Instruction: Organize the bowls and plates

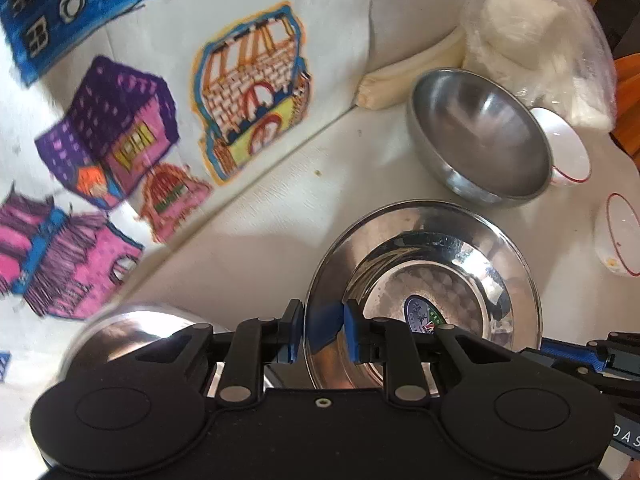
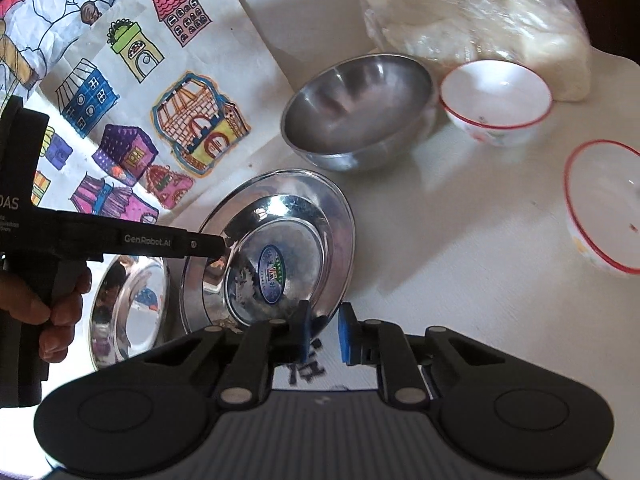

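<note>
So it's a white tabletop (image 2: pixel 460 240) with a kids' drawing sheet of coloured houses (image 2: pixel 132 128) spread over the far left side, and a clear plastic bag of something white (image 2: pixel 480 24) at the back.

The dishes are all clustered in the middle. There's a shiny steel plate (image 2: pixel 280 240) with a round sticker in its centre, tilted up off the table. Just behind it sits a steel bowl (image 2: pixel 360 116), with a white red-rimmed bowl (image 2: pixel 496 96) right next to it by the bag. A second red-rimmed bowl (image 2: pixel 600 208) is off to the right, apart from the rest. Another steel plate (image 2: pixel 128 312) lies beside the tilted one on its left.

Both claws are on the tilted plate. The left gripper (image 1: pixel 322 330) points steeply down, and its blue pads (image 1: pixel 354 332) are pinched together on the plate's near-left rim. In the right wrist view you can see a hand (image 2: pixel 48 304) wrapped round that tool's handle at the left edge, with the black arm reaching in level to the rim. The right gripper (image 2: pixel 326 332) angles down less steeply and its jaws are nearly together, with the plate's edge nipped at the left pad.
</note>
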The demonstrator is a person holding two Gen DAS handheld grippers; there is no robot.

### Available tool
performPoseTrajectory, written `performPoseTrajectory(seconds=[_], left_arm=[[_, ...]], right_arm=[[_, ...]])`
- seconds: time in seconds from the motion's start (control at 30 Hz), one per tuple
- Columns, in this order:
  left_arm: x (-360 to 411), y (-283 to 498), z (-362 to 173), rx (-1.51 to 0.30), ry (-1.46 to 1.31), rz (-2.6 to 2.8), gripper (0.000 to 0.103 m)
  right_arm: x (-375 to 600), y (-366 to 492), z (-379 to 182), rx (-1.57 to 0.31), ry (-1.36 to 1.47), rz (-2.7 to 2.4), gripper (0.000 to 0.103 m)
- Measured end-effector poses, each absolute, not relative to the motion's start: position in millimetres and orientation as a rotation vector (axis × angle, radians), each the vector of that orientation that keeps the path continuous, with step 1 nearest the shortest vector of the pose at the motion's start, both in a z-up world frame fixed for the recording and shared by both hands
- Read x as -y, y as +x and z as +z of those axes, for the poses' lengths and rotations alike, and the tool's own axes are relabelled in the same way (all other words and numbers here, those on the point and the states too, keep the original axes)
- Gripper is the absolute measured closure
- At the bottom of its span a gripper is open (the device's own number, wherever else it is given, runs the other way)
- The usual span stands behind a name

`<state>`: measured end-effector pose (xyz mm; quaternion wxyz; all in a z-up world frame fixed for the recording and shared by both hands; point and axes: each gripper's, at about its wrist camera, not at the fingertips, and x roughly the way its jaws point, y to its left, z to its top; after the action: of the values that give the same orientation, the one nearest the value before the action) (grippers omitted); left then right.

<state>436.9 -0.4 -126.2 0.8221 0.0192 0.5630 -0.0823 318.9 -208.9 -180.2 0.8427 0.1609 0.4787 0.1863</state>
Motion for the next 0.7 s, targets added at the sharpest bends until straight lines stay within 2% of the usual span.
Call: performPoseTrajectory(seconds=[0.47, 0.7], left_arm=[[22, 372, -130, -1.197, -0.058, -0.169, 0.081], [19, 340, -132, -1.233, -0.191, -0.147, 0.084]], right_arm=[[249, 285, -181, -1.050, 0.283, 0.380, 0.087], [265, 270, -176, -1.097, 0.261, 0.380, 0.087]])
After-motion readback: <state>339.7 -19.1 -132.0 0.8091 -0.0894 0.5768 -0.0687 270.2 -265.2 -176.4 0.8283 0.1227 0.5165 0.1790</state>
